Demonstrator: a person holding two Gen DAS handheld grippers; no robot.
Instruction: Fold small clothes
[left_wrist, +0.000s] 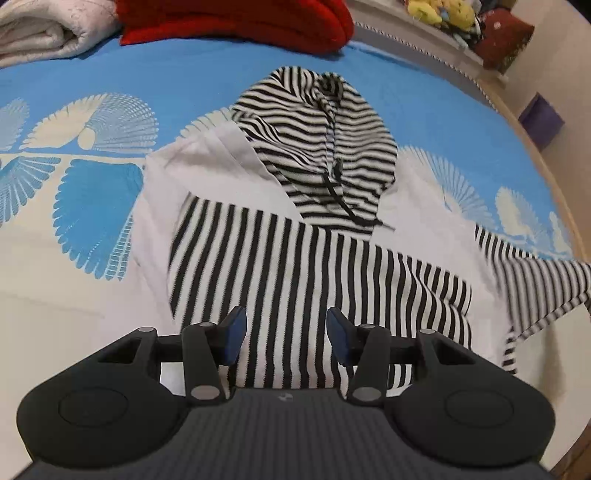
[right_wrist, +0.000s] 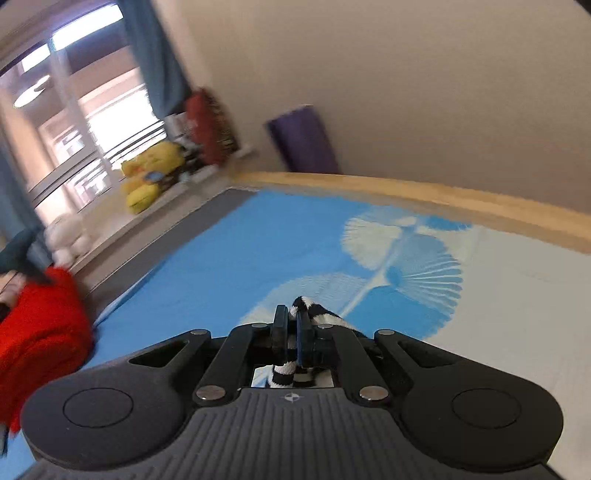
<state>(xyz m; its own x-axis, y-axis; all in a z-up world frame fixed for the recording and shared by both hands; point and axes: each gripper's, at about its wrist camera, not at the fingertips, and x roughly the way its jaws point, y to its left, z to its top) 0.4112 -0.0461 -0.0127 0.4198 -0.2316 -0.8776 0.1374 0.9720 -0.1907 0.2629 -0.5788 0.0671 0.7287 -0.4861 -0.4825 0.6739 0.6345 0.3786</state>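
Here the striped hoodie (left_wrist: 314, 229) lies spread on the bed (left_wrist: 192, 77), filling the middle of the left wrist view, its hood (left_wrist: 314, 140) folded down toward the chest, one striped sleeve already laid across the body and the other sleeve (left_wrist: 535, 288) blurred at the right edge. The right gripper (right_wrist: 291, 332) is clamped tight on a bunch of striped cloth, probably that sleeve, and holds it raised over the blue bedspread. The left gripper (left_wrist: 284, 332) hangs about half open above the lower body of the garment with nothing between its pads. The main risk is that the pinch is small: a quick swing could pull the cloth out, or drag the whole hoodie and undo the sleeve already folded, since the left gripper pins nothing down. The drawstring (left_wrist: 338, 195) lying loose on the chest could also get trapped crooked in a fold. Room is good to the left and lower left of the left wrist view, where the bed is bare. It is tighter above, where a red blanket (left_wrist: 236, 22) and a pale folded quilt (left_wrist: 48, 33) sit near the hood, and to the right, where the wooden bed frame (right_wrist: 443, 195) runs close behind the sleeve.
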